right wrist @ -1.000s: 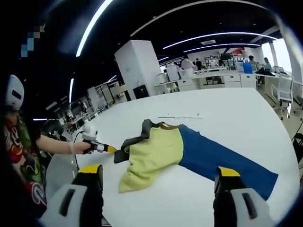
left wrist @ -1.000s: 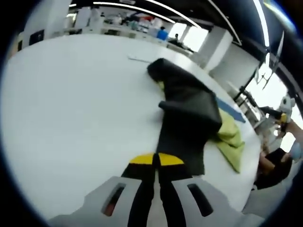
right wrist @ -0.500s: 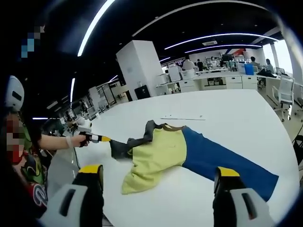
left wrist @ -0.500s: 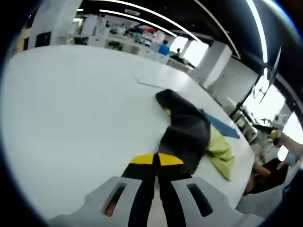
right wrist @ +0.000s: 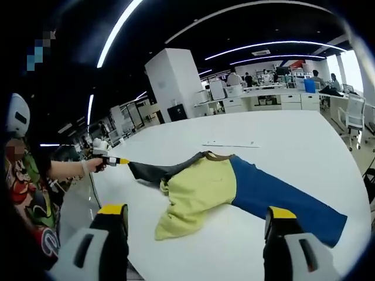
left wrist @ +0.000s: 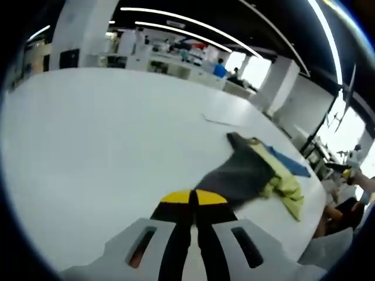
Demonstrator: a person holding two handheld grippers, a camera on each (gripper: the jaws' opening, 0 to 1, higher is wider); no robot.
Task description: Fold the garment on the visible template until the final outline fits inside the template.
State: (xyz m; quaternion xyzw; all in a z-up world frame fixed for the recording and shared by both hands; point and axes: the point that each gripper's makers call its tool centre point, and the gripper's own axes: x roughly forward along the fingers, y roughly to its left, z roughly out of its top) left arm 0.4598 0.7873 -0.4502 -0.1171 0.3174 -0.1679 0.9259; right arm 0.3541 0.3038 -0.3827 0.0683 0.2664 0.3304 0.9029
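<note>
Garment point(right wrist: 234, 187) dragged flatter on white table point(left wrist: 88, 134), left hand-held gripper point(left wrist: 193, 198) clamping it, right hand-held gripper point(right wrist: 196, 219) agape.

White table point(right wrist: 293, 146), white pillar point(right wrist: 170, 82), office chair point(right wrist: 353, 120) (background)

Garment point(right wrist: 202, 187): three colour blocks, all plain, no print. Dark grey sleeve end, pale yellow-green middle, royal blue far part, thin brown edge at the collar. White tabletop point(right wrist: 281, 137), unmarked. Left hand-held gripper point(left wrist: 193, 198): black fingers, yellow tips, light grey body. Right hand-held gripper point(right wrist: 196, 219): same scheme, yellow tips over black, grey housings below. Person's sleeve point(right wrist: 26, 187) at the edge: busy multicolour cartoon print, red, green, white.
</note>
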